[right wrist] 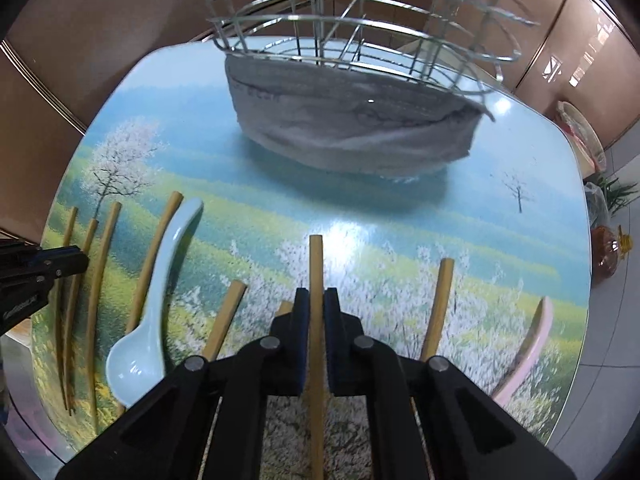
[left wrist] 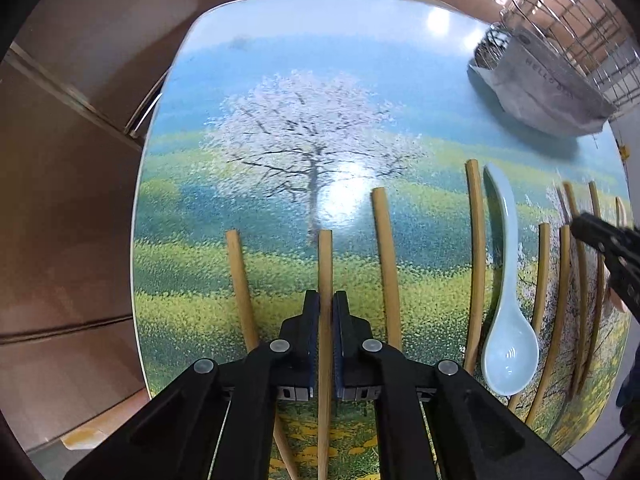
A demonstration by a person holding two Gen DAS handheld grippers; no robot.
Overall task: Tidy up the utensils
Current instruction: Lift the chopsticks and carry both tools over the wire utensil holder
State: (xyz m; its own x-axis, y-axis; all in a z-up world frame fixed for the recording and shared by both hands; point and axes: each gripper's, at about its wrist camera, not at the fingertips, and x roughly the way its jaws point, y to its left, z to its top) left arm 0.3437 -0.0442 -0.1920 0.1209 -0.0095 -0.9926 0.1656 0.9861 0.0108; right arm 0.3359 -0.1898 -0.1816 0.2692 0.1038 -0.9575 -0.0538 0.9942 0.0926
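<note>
Wooden chopsticks lie spread over the painted table top [left wrist: 280, 80]. My left gripper [left wrist: 326, 298] points down and is shut on one chopstick [left wrist: 325, 256], which runs up between its pads. Two more chopsticks [left wrist: 240, 280] [left wrist: 386, 260] flank it. A pale blue spoon [left wrist: 508, 308] lies to the right, bowl toward me. In the right wrist view my right gripper [right wrist: 316, 295] is shut on another chopstick [right wrist: 315, 260]. Loose chopsticks [right wrist: 226, 320] [right wrist: 440, 304] lie on either side. The blue spoon [right wrist: 156, 300] is at its left and a pink spoon [right wrist: 528, 352] at its right.
A wire utensil rack [right wrist: 360, 12] stands on a folded grey cloth [right wrist: 352, 128] at the far side of the table [right wrist: 280, 208]. Each gripper shows at the edge of the other's view [left wrist: 580, 220] [right wrist: 82, 260]. Brown cabinet panels surround the table; bags sit on the floor at right [right wrist: 608, 256].
</note>
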